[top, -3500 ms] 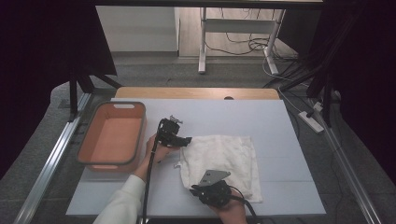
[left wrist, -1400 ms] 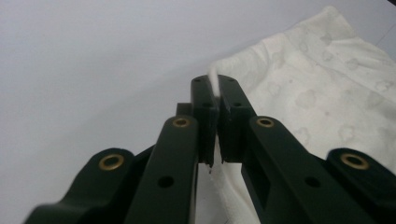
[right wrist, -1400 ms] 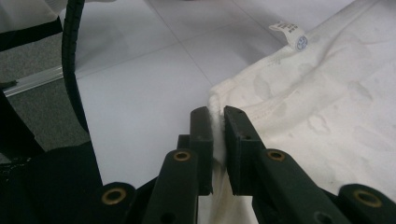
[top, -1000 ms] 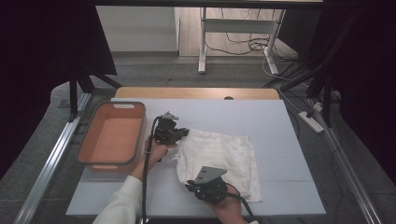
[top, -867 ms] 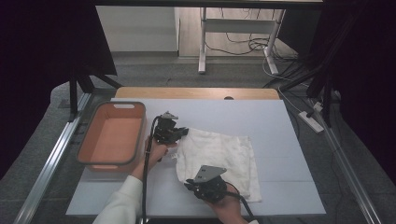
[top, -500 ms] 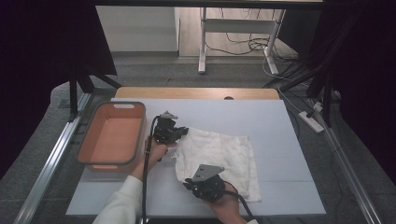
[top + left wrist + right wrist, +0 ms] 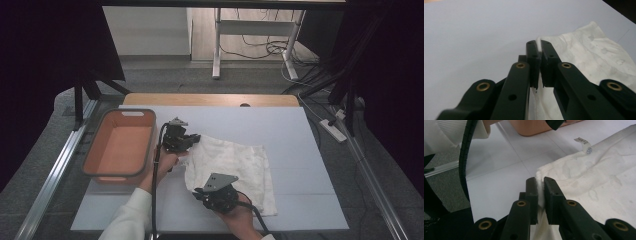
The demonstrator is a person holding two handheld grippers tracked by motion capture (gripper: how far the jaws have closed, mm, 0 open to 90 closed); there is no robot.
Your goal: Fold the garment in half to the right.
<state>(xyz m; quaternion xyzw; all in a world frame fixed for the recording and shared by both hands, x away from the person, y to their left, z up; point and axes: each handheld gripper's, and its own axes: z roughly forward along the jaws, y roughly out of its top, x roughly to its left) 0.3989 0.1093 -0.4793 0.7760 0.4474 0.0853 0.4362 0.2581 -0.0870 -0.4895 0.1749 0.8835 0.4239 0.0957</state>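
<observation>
My left gripper (image 7: 192, 141) is clamped on the far-left corner of the white towel (image 7: 235, 165), cloth pinched between its jaws and spreading away to its right. My right gripper (image 7: 200, 192) is clamped on the near-left corner, towel running ahead and right of it. The orange bin (image 7: 119, 150) sits left of my left gripper, on the table (image 7: 290, 130).

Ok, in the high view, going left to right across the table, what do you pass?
Orange bin → left gripper, shut on the far left corner of the white cloth → the cloth's main spread → bare table.
</observation>
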